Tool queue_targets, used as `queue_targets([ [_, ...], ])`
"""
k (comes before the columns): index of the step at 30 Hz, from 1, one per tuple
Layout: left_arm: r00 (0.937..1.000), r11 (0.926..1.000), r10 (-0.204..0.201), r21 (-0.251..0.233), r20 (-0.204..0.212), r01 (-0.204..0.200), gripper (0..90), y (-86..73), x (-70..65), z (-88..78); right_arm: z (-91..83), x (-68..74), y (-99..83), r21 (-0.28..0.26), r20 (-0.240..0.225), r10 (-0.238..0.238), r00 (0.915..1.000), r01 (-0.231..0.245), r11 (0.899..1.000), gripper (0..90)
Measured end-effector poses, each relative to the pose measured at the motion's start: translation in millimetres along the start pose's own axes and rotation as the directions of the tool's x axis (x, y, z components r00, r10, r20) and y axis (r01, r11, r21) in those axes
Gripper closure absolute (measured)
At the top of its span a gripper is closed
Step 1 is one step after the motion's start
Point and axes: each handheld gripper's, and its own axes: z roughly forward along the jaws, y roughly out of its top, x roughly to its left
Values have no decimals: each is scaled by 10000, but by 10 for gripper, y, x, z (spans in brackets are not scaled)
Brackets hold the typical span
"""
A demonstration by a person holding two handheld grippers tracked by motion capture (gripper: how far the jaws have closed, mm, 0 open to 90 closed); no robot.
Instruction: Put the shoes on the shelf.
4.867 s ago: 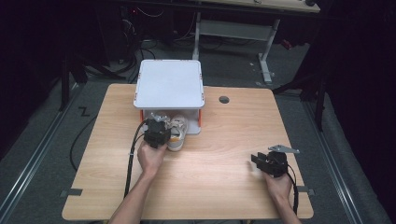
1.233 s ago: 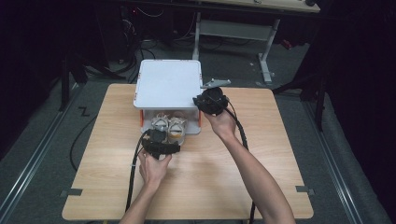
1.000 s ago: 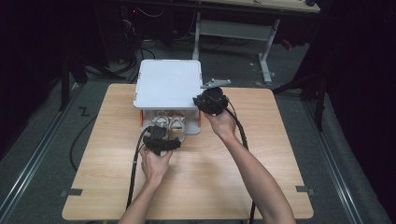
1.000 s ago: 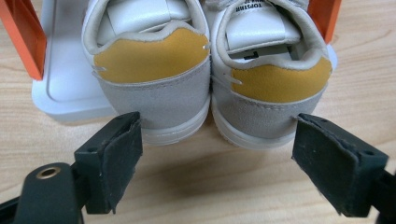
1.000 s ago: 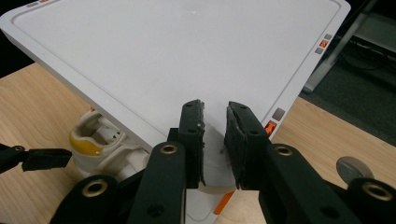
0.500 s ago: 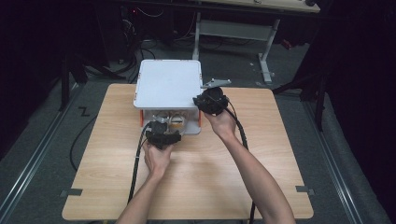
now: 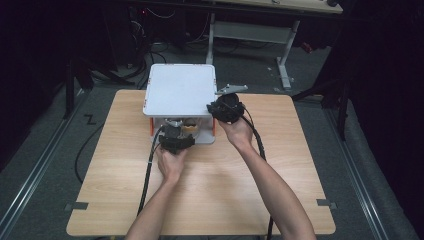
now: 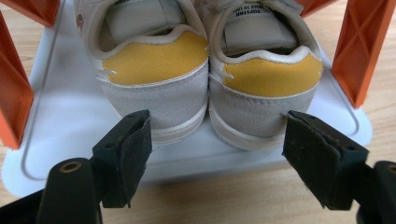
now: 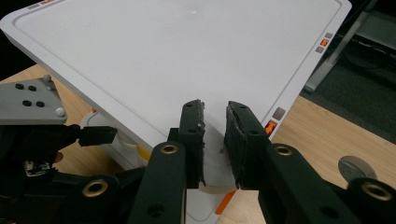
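A pair of white shoes with yellow heel patches point(image 8: 154, 70) stands on the lower white shelf point(image 8: 60, 121) of a small rack with orange posts point(image 8: 359, 46). My left gripper point(image 8: 219, 158) is open right behind the heels; its jaws have just been closing and the pads stand at the outer sides of the two heels without pressing. From above, the left gripper point(image 7: 176, 134) sits at the rack's front edge and the shoes point(image 7: 186, 126) are mostly under the top shelf point(image 7: 180, 95). My right gripper point(image 9: 215, 140) is shut on that top shelf's point(image 9: 187, 46) front right corner.
The rack stands at the back middle of a wooden table point(image 7: 280, 175). A round grey cap point(image 9: 353, 166) is set into the tabletop right of the rack. A desk frame point(image 7: 280, 45) and cables lie on the dark floor beyond.
The left gripper has moved toward the rack and the shoes now lie deeper under the top shelf. The right gripper, earlier at the table's front right, holds still at the shelf corner.
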Motion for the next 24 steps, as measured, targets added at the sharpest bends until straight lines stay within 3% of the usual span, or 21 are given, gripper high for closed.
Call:
queue_targets([
  [6, 9997, 9996, -237, -120, 48, 237, 254, 49, -22, 67, 1, -3, 0, -5, -12, -4, 10000, 4, 10000, 768],
  [11, 9998, 9999, -128, 0, 131, 128, 258, 46, -1, 57, 1, -3, -1, -13, -15, -7, 10000, 7, 10000, 768],
  [12, 9993, 9994, -314, -102, 193, 316, 263, 48, 2, 59, 0, -2, 1, 0, -12, -13, 10000, 13, 10000, 768],
  [24, 9990, 9995, 258, 171, 353, -264, 302, 41, 50, -78, -2, -3, -1, -13, 38, -33, 10000, 33, 10000, 746],
])
